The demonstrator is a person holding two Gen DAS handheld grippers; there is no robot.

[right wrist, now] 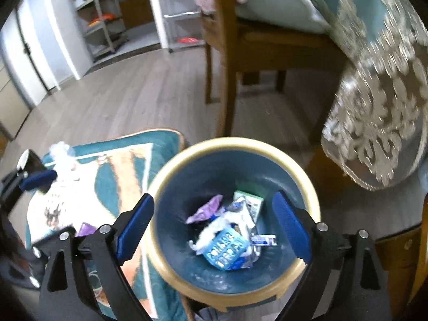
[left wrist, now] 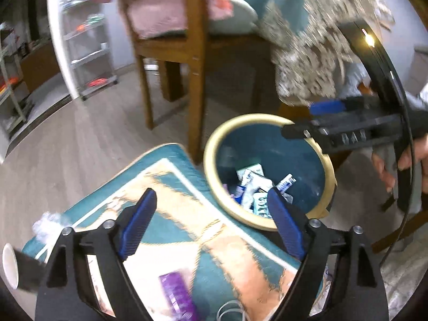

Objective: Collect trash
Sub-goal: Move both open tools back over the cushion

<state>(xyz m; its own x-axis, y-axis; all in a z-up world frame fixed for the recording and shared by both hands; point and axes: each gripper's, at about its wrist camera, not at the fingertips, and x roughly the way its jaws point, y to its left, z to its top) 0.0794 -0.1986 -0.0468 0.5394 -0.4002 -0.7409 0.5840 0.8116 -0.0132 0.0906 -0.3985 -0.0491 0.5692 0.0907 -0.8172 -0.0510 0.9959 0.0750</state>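
Item: round blue waste bin with a tan rim [right wrist: 307, 184], on the floor at the corner of a teal-and-peach patterned rug [left wrist: 165, 187], beside a wooden chair leg [left wrist: 196, 80].
Contents: purple wrapper [right wrist: 206, 208], green-and-white carton [right wrist: 250, 200], light blue packet [right wrist: 227, 248], white crumpled paper. Printing on the packets is blurred and unreadable.
Right gripper [right wrist: 214, 230]: jaws wide apart, empty, above the bin mouth.
Left gripper [left wrist: 211, 226]: jaws wide apart, empty, over the rug's edge by the bin.
Remaining on rug: purple packet [left wrist: 178, 294], white crumpled tissue [left wrist: 50, 224] at the far corner; black paper cup [left wrist: 18, 270] just off the rug's edge.
Step, as judged: drop done. Next calls for reaching the purple packet, closing on it, carrying it binward.
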